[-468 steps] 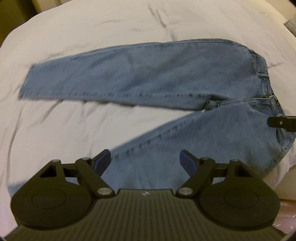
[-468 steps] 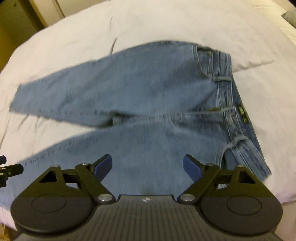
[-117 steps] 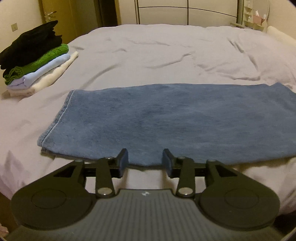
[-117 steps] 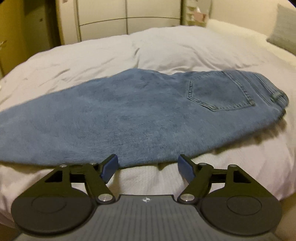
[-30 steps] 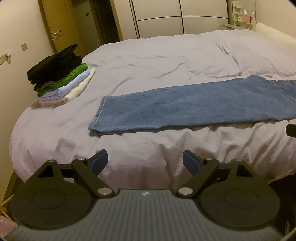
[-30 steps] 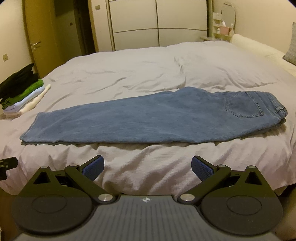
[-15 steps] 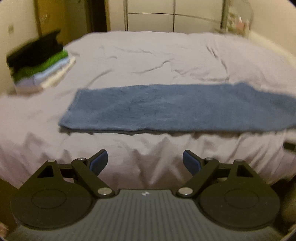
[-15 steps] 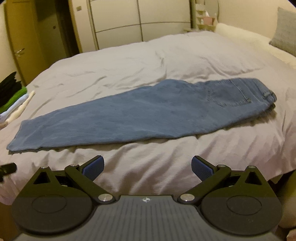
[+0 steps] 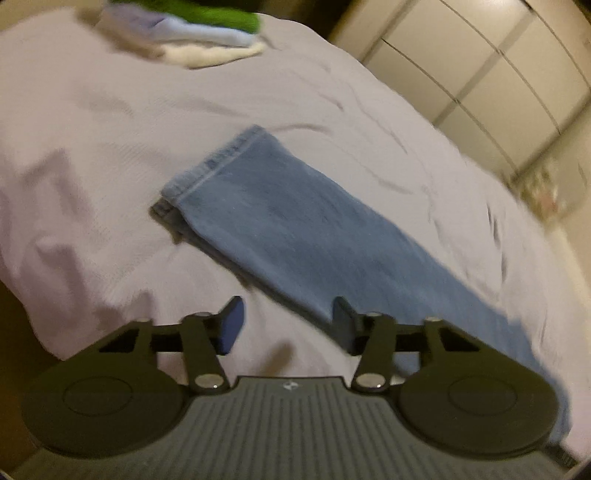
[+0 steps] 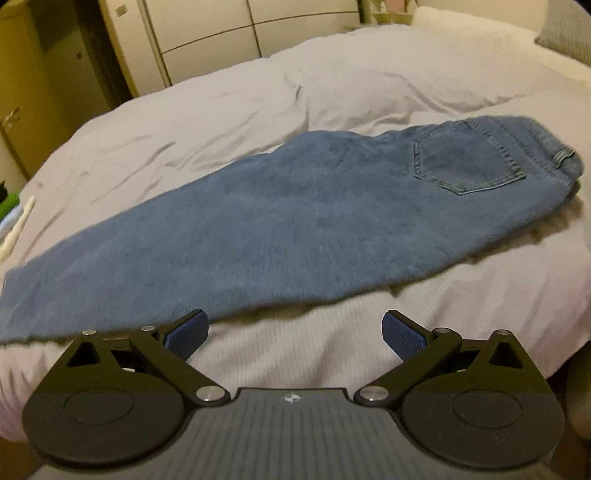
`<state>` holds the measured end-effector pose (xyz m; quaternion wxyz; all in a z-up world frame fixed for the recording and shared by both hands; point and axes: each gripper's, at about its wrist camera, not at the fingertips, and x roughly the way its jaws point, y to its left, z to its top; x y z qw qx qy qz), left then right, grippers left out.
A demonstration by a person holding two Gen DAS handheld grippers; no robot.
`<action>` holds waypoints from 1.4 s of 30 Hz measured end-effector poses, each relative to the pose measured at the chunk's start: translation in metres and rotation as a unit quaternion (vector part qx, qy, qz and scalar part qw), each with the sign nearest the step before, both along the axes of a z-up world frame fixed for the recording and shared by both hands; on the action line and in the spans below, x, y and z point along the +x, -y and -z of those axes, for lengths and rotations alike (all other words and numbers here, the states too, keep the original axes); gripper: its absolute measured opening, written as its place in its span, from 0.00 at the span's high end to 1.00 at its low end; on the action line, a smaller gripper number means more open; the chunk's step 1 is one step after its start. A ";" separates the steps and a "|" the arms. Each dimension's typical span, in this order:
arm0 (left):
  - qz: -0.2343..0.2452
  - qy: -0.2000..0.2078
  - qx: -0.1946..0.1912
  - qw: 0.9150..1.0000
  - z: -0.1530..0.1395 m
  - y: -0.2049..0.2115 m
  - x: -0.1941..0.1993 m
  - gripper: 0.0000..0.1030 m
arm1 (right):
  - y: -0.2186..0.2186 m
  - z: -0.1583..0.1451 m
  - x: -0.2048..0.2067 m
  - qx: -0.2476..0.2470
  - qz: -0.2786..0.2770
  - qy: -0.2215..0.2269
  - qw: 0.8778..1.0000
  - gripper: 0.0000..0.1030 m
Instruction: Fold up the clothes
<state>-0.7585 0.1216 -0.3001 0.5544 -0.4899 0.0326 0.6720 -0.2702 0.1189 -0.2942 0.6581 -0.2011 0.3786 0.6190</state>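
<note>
Blue jeans lie flat on the bed, folded lengthwise with one leg on the other. The back pocket and waist are at the right in the right wrist view. The leg hems show in the left wrist view, which is tilted. My left gripper is open and empty, low over the bed just before the near edge of the legs; its right finger overlaps the denim edge. My right gripper is open and empty, just short of the near edge at mid-thigh.
A stack of folded clothes, green, pale blue and cream, sits at the bed's far left corner. The lilac duvet is wrinkled. White wardrobe doors stand beyond the bed. A grey pillow is at the far right.
Both grippers have moved in close to the jeans. The left has swung toward the hem end, tilted, and its jaws have narrowed. The right has come down near the thigh.
</note>
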 end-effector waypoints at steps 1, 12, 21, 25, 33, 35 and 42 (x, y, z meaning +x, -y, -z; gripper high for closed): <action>-0.013 0.011 0.000 1.000 0.006 -0.004 -0.007 0.71 | -0.004 0.002 0.000 -0.001 0.002 -0.004 1.000 0.00; -0.109 0.115 0.041 0.987 0.051 -0.013 -0.052 0.74 | -0.030 0.025 0.006 -0.029 0.028 -0.018 0.999 0.00; -0.038 0.007 0.078 0.996 0.015 -0.032 -0.023 0.94 | -0.027 0.025 0.035 -0.024 0.063 -0.007 0.998 0.00; 0.082 -0.103 0.150 0.980 -0.048 -0.047 0.037 0.94 | -0.020 0.021 0.055 -0.012 0.085 -0.002 0.996 0.00; 0.376 -0.106 0.187 0.901 -0.069 -0.073 0.230 0.85 | -0.003 0.017 0.093 0.016 0.133 -0.021 0.991 0.00; 0.416 -0.114 0.126 0.893 -0.041 -0.086 0.273 0.85 | 0.002 0.020 0.104 0.018 0.140 -0.030 0.990 0.00; 0.460 -0.144 0.031 0.875 -0.042 -0.084 0.305 0.76 | 0.008 0.016 0.149 0.031 0.152 -0.089 0.984 0.01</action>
